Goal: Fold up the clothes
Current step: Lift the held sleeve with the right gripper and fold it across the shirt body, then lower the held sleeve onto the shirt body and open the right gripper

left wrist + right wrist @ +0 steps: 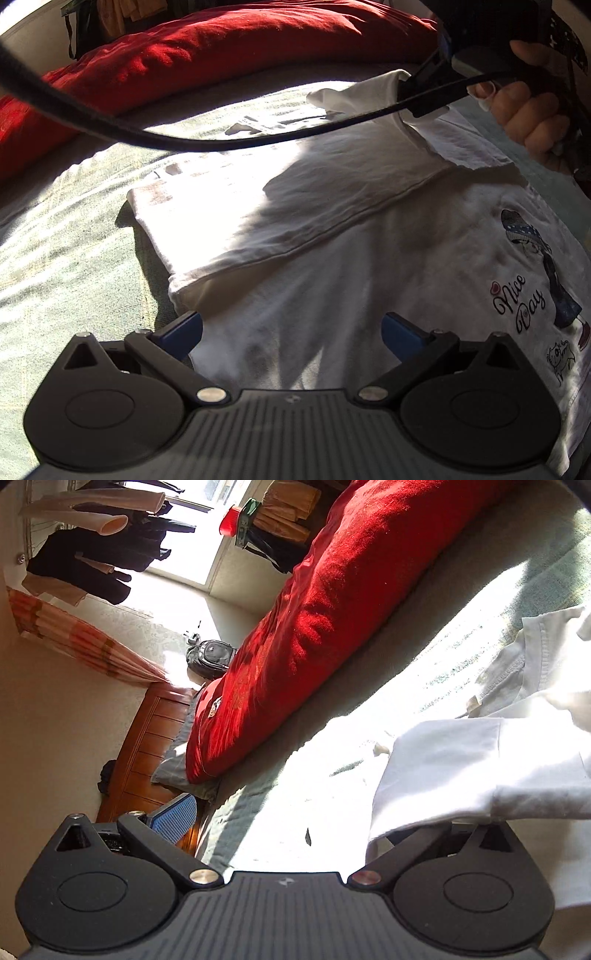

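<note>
We cannot see our right gripper's point(291, 816) right finger, because a white flap of the shirt point(332, 280) lies over it. Its left finger point(173, 818) stands far out to the side, so the fingers look spread. From the left camera, that gripper point(417, 99) sits on the shirt's far sleeve point(369, 96), but we cannot tell if it pinches it. The shirt's right edge is cut off. Our left gripper point(291, 332) has its fingers spread wide over the near part of the shirt, holding nothing. The shirt lies flat on the bed point(66, 229), one side folded over, its long way running from near us toward the red pillow point(221, 48).
</note>
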`<action>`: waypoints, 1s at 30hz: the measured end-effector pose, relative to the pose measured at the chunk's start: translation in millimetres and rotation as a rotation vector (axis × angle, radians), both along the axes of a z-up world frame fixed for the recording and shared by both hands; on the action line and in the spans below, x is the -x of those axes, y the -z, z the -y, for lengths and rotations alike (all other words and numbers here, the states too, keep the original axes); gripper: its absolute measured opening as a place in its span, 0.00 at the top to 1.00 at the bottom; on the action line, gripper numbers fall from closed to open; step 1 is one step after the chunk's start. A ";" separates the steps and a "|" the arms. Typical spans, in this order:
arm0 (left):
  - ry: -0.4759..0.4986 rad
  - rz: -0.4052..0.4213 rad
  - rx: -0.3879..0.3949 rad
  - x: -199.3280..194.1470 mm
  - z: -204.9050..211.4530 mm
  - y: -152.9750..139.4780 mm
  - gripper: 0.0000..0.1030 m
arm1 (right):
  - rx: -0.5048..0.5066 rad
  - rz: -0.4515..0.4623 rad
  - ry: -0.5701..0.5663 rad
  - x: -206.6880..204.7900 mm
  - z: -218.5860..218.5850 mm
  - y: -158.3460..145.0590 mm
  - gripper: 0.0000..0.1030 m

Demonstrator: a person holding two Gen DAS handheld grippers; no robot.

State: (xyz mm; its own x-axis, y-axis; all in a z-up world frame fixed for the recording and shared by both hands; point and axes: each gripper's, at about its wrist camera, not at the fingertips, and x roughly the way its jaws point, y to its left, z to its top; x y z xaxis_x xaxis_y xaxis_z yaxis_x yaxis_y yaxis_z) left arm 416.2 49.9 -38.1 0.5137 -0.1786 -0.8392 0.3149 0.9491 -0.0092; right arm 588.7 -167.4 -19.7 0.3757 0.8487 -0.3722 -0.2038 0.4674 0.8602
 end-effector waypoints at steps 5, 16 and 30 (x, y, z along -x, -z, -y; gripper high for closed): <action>-0.002 -0.008 0.002 1.8 0.1 3.4 0.01 | 0.209 0.060 -0.146 8.9 -31.5 3.1 0.00; -0.023 -0.017 0.008 6.4 -3.9 8.4 0.01 | 0.524 0.164 -0.299 24.6 -81.0 10.7 0.00; -0.057 -0.017 0.024 12.0 -16.3 11.3 0.01 | 0.971 0.370 -0.430 47.8 -133.1 6.8 0.00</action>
